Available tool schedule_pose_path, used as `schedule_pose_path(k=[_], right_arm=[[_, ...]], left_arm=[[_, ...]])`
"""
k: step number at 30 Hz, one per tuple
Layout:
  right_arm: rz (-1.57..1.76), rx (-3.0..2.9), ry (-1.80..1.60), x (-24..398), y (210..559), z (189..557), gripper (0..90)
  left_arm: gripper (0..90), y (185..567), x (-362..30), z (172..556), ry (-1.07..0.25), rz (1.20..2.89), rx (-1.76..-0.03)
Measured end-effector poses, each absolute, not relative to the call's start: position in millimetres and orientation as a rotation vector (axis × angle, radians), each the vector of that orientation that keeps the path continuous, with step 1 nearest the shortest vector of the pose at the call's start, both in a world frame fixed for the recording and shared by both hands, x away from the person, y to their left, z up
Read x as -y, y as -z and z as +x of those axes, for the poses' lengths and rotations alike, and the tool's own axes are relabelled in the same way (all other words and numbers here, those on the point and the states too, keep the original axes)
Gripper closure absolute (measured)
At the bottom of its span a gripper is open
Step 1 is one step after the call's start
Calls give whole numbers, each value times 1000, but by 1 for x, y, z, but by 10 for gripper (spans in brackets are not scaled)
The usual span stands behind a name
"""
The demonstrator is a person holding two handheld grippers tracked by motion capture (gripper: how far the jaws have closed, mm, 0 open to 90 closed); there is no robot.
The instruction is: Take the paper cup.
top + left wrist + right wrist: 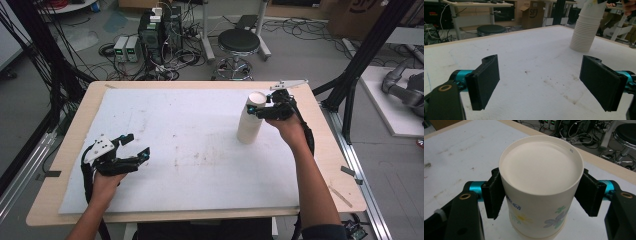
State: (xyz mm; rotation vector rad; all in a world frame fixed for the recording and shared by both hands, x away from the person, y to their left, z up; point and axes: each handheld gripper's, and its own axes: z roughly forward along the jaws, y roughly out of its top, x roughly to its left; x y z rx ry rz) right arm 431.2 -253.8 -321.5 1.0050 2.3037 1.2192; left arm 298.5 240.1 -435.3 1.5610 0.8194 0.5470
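Cables, power units and a round black stool (239, 42) crowd the floor beyond the bench (320, 165), whose wooden top carries a stained white mat (190, 150). Taking the stack of paper cups (249, 122) as the landmark, it stands upside down on the mat's far right part, a tall column of nested cups with their bases up. The right tongs (256, 109) sit level at the top of that stack, and in the right gripper view their two black pads bracket the top cup (540, 185), a flower-printed one, on both sides; the left pad touches the cup wall and the right pad looks pressed to it too, so I judge the grip on the top cup made or all but made. The cup is still nested on the stack, not lifted. The left tongs (131, 148) hover well to the left of the stack, near the mat's left edge, with their jaws spread wide and nothing between them; the left gripper view looks past them across bare mat to the stack (586, 30) in the distance. As I read it, the work is at its start: one cup is seized, while pulling it free of the stack and setting it down somewhere are both still to come.
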Motion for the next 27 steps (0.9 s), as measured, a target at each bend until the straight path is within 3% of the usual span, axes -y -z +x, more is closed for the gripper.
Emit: schedule_pose_path(k=[27], right_arm=[[888,-2187,-1320,273,258,398,343]], left_arm=[[163,435,-240,297,-537,1551,-820]])
